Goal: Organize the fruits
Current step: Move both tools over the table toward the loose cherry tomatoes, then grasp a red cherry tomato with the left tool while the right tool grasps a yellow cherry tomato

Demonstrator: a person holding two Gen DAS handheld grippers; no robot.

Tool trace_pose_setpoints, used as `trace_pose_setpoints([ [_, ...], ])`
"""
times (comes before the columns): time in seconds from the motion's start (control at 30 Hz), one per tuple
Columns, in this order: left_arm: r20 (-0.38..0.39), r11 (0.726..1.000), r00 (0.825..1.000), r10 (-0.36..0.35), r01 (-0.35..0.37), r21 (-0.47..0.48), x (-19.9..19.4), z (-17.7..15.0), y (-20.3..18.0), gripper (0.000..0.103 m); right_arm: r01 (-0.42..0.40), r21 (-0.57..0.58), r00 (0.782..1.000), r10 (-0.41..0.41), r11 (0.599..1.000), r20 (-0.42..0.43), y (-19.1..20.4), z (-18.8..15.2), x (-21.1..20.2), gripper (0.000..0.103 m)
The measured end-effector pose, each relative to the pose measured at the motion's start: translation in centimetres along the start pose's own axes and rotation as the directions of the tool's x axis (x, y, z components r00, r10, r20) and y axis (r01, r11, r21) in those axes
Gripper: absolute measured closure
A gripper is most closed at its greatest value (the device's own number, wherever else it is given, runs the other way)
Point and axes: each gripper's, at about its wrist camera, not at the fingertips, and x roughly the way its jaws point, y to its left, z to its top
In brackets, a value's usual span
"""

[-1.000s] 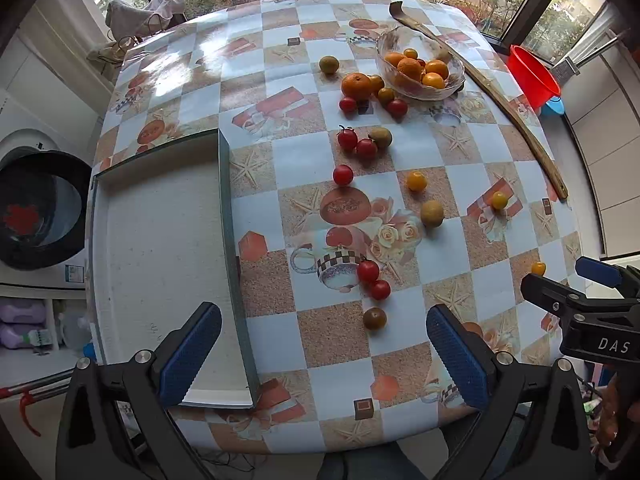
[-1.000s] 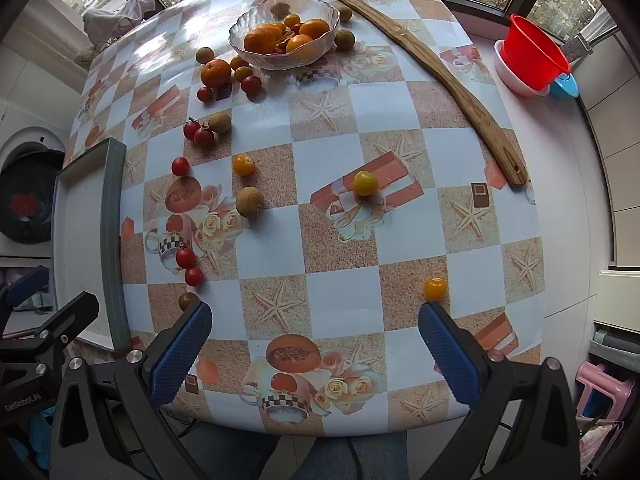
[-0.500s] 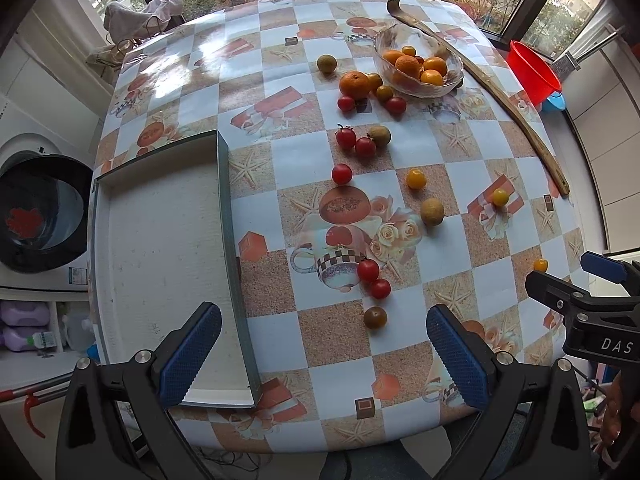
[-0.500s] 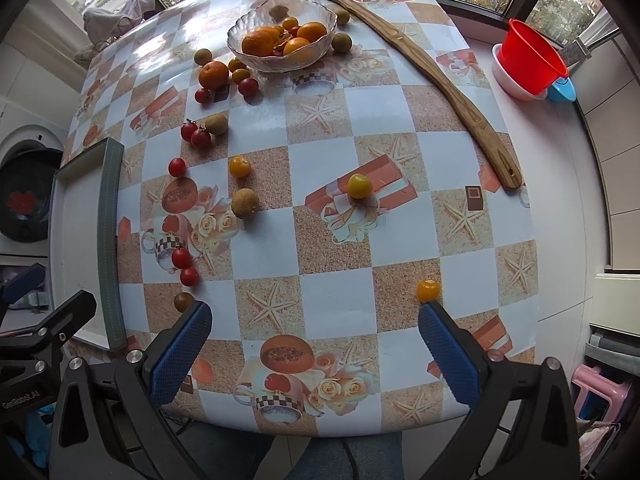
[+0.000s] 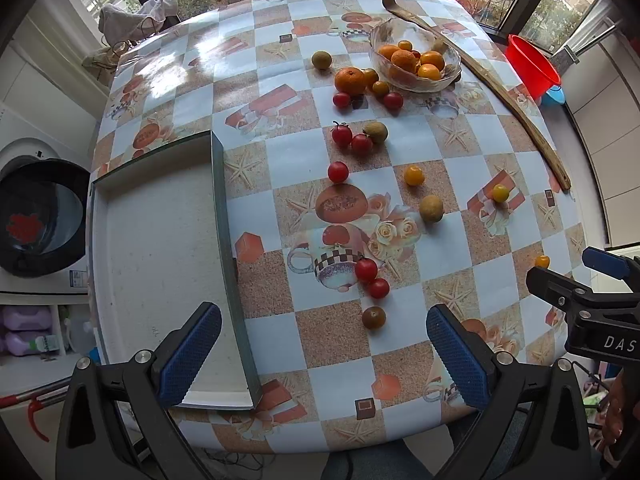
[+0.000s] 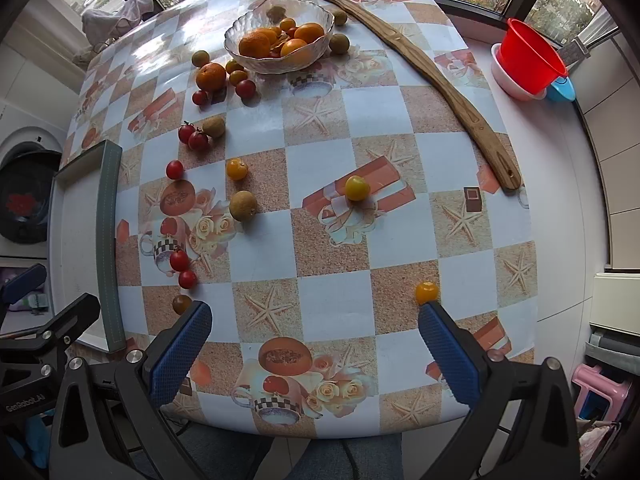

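Tomatoes [image 5: 366,269] below the bowl [image 5: 414,60]: small, round, smooth, easily bruised, apt to roll; best pinched gently across the middle. Left tool [image 5: 320,350], right tool [image 6: 316,344]: both wide, empty.

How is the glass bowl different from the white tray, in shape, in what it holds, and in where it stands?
The glass bowl is round, clear and scalloped; the white tray is flat, rectangular and opaque, with a grey rim. The glass bowl holds oranges; nothing shows in the white tray. The glass bowl stands at the far end, the white tray at the near left. Both rest on the checked tablecloth.
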Motion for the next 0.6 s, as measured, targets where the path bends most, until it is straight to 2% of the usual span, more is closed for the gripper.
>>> trace_pose_setpoints([
  [0.33,-0.035,1.0,0.999,0.015,-0.015,-0.006,2.2,0.9,0.6,0.0,-0.015,0.028,1.0,0.016,0.999,-0.026,-0.5,0.0,1.5,0.0],
  [0.6,-0.023,1.0,1.0,0.021,-0.021,-0.012,5.6,4.5,1.2,0.0,-0.002,0.077,1.0,0.004,0.997,-0.03,-2.7,1.6,3.7,0.0],
])
